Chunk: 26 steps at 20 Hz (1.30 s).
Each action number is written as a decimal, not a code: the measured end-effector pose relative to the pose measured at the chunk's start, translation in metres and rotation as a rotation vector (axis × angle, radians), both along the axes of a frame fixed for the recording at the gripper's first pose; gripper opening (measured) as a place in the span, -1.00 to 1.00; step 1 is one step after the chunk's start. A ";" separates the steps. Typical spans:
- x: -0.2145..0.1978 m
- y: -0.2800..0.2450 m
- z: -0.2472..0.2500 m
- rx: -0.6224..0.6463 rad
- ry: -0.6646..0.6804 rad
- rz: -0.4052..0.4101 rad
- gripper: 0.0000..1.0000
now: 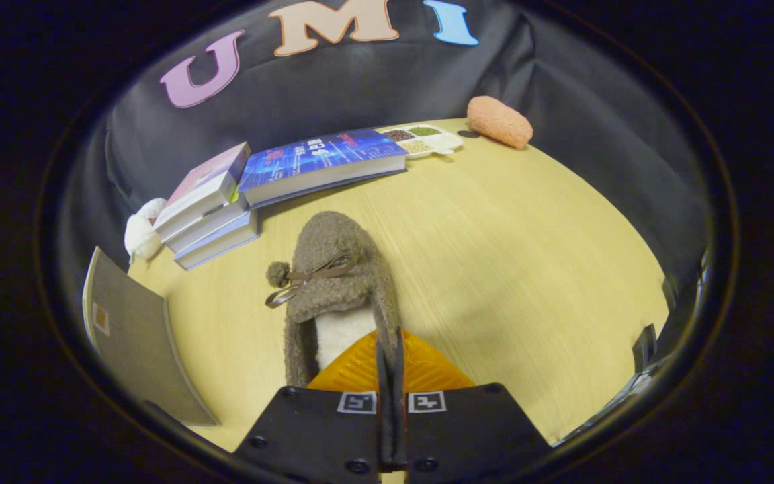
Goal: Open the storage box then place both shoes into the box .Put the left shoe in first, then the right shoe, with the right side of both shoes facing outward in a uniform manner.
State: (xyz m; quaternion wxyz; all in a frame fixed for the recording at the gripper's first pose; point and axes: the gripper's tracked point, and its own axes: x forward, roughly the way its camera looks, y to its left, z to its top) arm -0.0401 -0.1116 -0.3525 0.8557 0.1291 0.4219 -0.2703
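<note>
— Fuzzy brown fleece, that shoe (pixel 333 282)?
— Yes, curly-piled, with a thin ribbon bow, a small pompom and a pale plush lining. It lies on the light wood-grain table (pixel 528 269), toe pointing far.
— And the gripper (pixel 390 349)?
— Its fingers are pressed together, clenched on the right wall of the shoe's collar.
— What lies beyond?
— Far left, a stack of books (pixel 209 208) with a white plush lump (pixel 142 232) beside it; a large blue book (pixel 320 161) leans on the stack. Further right, a white divided tray (pixel 427 139) of grains, then an orange towelling roll (pixel 498 121).
— Near left?
— A flat grey panel (pixel 135 336), tilted.
</note>
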 end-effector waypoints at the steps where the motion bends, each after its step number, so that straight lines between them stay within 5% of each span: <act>1: 0.000 -0.001 0.004 0.013 -0.011 -0.010 -0.94; 11: 0.027 0.047 0.067 0.137 -0.152 -0.018 -0.94; 26: 0.099 0.276 0.184 0.370 -0.320 0.311 -0.94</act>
